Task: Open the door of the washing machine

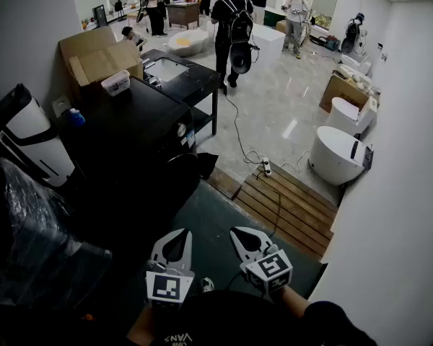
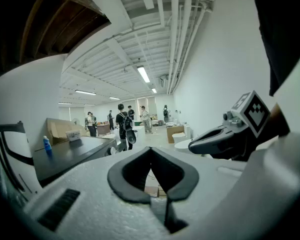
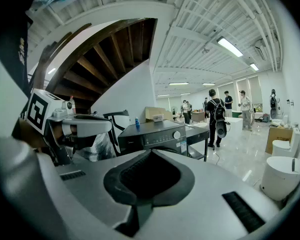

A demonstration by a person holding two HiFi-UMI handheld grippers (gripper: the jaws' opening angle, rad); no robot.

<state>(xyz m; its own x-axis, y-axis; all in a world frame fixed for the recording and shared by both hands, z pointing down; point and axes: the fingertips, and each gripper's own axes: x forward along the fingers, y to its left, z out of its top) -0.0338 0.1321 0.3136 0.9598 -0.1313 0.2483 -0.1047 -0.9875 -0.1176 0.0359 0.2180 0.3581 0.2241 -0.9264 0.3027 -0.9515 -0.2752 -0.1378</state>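
Left gripper (image 1: 177, 235) jaws fully together, nothing between them, touching nothing. Right gripper (image 1: 238, 233) is the same: jaws closed tip to tip, empty. Both are held low by the person's body, side by side and near each other, angled slightly down and pointing out into the room. In the left gripper view the jaw tips meet with only floor visible past them. In the right gripper view the closed tips line up under the washing machine (image 3: 157, 135), but well apart from it.

The washing machine is black, a front loader, ahead and to the left in the head view, standing on the floor against the left wall. Control panel runs across the top front, with a round white knob (image 3: 176, 134) and a label sticker beside it. The door is on the front below the panel. It is mostly hidden behind the gripper body in the right gripper view and too dark to read in the head view, so I cannot tell its latch state.

A blue bottle (image 1: 76, 116) and a small white box (image 1: 116, 82) sit on the machine's top. A cardboard box (image 1: 97, 55) is behind it. A dark floor mat (image 1: 216, 218) lies between the grippers and the machine.
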